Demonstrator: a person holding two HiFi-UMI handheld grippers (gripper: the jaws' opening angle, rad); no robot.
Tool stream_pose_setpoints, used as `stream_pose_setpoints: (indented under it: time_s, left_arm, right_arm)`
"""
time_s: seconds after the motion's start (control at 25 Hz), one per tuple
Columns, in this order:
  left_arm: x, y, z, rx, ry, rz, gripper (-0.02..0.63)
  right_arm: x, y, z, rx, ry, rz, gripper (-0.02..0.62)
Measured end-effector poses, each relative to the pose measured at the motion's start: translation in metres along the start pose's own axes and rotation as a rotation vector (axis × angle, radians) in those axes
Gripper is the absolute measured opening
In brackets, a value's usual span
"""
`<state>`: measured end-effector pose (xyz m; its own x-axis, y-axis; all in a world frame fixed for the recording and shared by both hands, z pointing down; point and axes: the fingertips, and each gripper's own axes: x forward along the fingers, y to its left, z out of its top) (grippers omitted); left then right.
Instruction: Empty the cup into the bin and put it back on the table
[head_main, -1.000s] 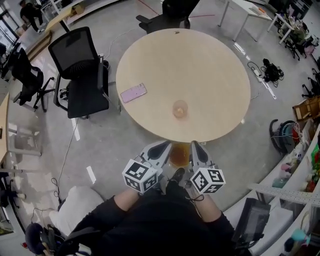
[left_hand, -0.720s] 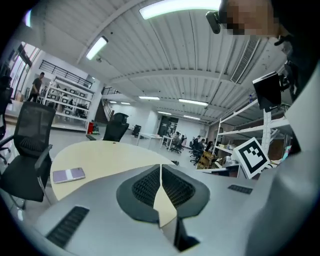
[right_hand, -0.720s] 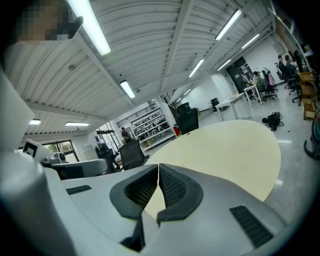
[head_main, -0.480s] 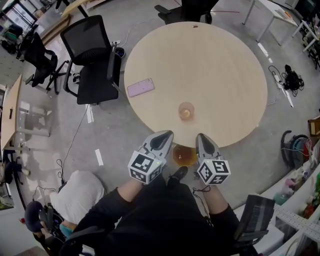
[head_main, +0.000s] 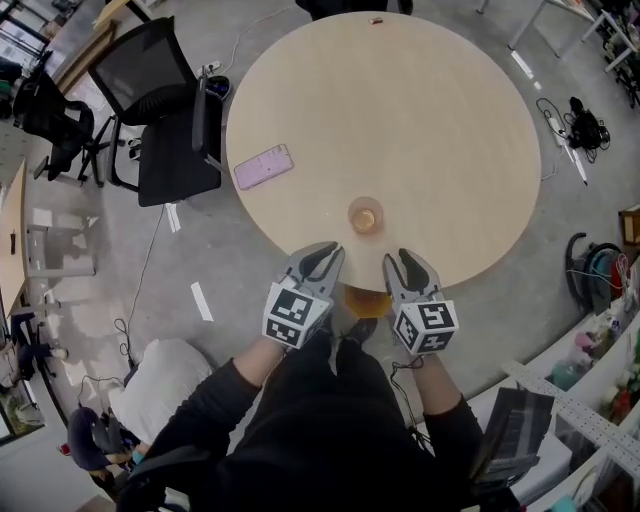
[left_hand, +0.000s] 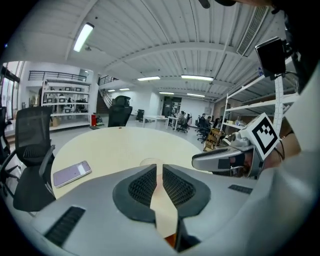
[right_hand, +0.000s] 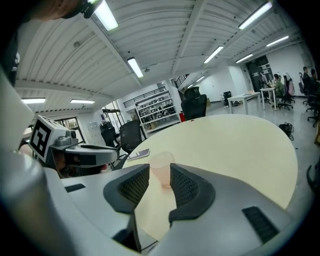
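**A:** Head view, where's the cup (head_main: 365, 216)?

**B:** Upright on the round table (head_main: 420, 110), near the edge closest to the person. Something pale orange shows in its bottom. It stands apart from both tools.

**A:** Tools?

**B:** Left gripper (head_main: 328, 250) and right gripper (head_main: 403, 258) sit side by side over the near table rim, both pointing at the cup. The bin (head_main: 365, 300), orange, is on the floor between them, partly under the rim. A phone (head_main: 263, 166) lies flat to the left on the table, with a black chair (head_main: 165, 110) beside it.

**A:** Left gripper view?

**B:** The left gripper (left_hand: 156, 169) has its jaws pressed almost together. Only a thin slit is left, with nothing in it. The cup rim (left_hand: 149, 161) is faint just past the tips. The phone (left_hand: 72, 173) is to the left and the other gripper (left_hand: 225, 159) to the right.

**A:** Right gripper view?

**B:** The right gripper (right_hand: 159, 175) has its jaws spread; they have just been opening. The cup (right_hand: 162, 162) lines up with the gap but stands further out on the table (right_hand: 235, 140). The pads aren't touching it and nothing is gripped. The phone (right_hand: 140, 154) is behind it and the left tool (right_hand: 85, 152) off to the side.
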<state>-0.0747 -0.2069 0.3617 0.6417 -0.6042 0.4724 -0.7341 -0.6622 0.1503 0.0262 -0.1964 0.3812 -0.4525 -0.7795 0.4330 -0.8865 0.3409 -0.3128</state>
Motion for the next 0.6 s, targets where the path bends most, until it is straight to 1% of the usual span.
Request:
stream_pose_setpoints:
  time_s: [0.08,0.16,0.28,0.4,0.48,0.6]
  left_arm:
    - [0.012,0.005,-0.006,0.022,0.023,-0.020,0.047]
    - [0.025,0.010,-0.013,0.033,0.046,-0.048,0.096]
    - [0.042,0.017,-0.027,0.052,0.088,-0.106,0.189]
    - [0.056,0.025,-0.036,0.133,0.123,-0.161,0.207]
    - [0.063,0.032,-0.043,0.201,0.146,-0.199,0.207]
    - [0.075,0.040,-0.055,0.281,0.189,-0.257,0.207]
  right_arm:
    - [0.011,-0.005,-0.005,-0.020,0.027,-0.003,0.151]
    - [0.022,-0.010,-0.009,-0.043,0.048,-0.005,0.166]
    - [0.038,-0.015,-0.014,-0.091,0.078,0.012,0.178]
    - [0.051,-0.023,-0.016,-0.169,0.106,0.050,0.178]
    - [0.058,-0.026,-0.017,-0.244,0.128,0.085,0.178]
    - [0.072,-0.028,-0.019,-0.356,0.174,0.153,0.178]
